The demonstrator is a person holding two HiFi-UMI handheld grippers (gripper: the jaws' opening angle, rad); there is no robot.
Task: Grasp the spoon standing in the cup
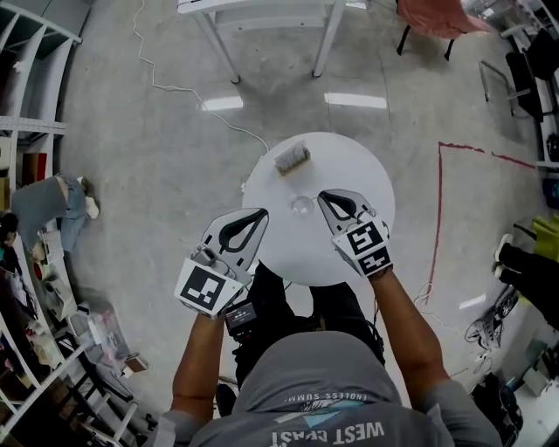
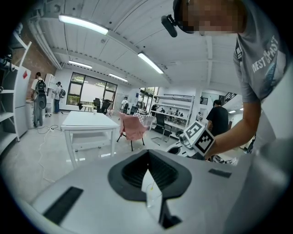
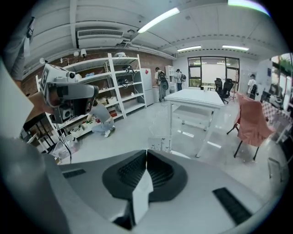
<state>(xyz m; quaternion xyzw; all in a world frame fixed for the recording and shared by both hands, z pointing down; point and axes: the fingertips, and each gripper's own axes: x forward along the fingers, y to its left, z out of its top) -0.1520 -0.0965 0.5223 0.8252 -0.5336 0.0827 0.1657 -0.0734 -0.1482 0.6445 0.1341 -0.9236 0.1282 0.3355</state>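
A small clear cup (image 1: 301, 207) stands near the middle of the round white table (image 1: 349, 157). In the left gripper view the cup (image 2: 150, 194) shows through the slit between the jaws, with a thin yellow-tipped spoon (image 2: 151, 186) standing in it. My left gripper (image 1: 260, 212) is shut and empty, its tip just left of the cup. On the cup's other side my right gripper (image 1: 322, 196) is also shut and empty, pointing at it from the right. Neither gripper touches the cup.
A small clear rack (image 1: 292, 158) sits on the far part of the round table and shows again as the rack (image 3: 160, 145) beyond the right jaws. A white table (image 1: 262, 10), a pink chair (image 1: 437, 17) and a floor cable (image 1: 175, 87) lie beyond. Shelving (image 1: 26, 105) lines the left.
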